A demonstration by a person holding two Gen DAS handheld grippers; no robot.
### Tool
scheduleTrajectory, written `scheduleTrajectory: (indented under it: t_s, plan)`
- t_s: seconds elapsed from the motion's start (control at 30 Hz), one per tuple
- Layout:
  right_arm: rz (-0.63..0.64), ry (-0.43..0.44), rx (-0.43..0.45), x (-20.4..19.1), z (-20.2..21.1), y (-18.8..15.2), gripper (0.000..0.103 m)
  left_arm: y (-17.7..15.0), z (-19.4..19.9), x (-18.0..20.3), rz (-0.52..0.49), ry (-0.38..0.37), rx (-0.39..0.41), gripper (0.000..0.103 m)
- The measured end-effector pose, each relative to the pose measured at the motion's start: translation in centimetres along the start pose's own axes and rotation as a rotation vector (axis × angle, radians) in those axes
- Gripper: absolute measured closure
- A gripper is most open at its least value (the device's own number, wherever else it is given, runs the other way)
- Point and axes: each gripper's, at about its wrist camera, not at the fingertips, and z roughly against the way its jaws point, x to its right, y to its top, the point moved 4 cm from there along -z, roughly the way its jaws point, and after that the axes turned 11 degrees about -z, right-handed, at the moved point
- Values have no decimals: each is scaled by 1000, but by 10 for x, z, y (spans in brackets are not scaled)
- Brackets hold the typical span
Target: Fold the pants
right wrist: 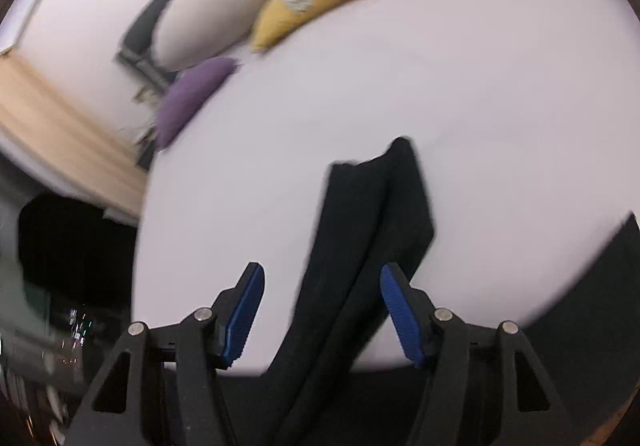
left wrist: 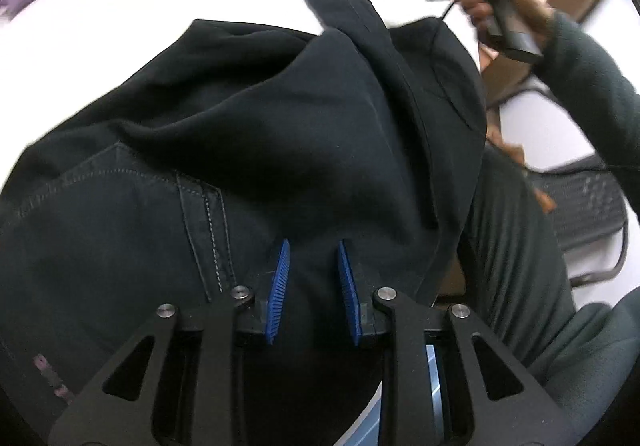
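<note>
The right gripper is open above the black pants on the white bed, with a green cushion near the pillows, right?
Not quite: the cushion is yellow, as the right wrist view shows. The right gripper is open above the black pants on the white bed.

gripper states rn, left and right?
Left gripper: open, pads apart over the black pants, no visible pinch.
Right gripper: open wide, holding nothing; a pant leg lies on the white bed ahead.

Cushions on a white bed

Yellow cushion (right wrist: 308, 5) at 12 o'clock, purple cushion (right wrist: 192, 97) at 10, beige pillow (right wrist: 224, 13) between; bed (right wrist: 480, 105) underneath.
</note>
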Motion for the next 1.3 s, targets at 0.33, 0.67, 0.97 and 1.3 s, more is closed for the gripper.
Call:
scheduleTrajectory:
  t_s: [0.33, 0.67, 0.97, 1.3]
  plan:
    - [-145, -91, -51, 28, -59, 36, 38, -5, 3, -16, 62, -75, 27, 79]
    - [-17, -180, -93, 2, -67, 30, 60, -8, 7, -13, 53, -65, 31, 79]
    - [83, -187, -71, -14, -47, 31, 97, -9, 5, -15, 66, -67, 43, 79]
    - [-29, 113, 302, 12, 167, 23, 99, -13, 8, -23, 101, -71, 57, 79]
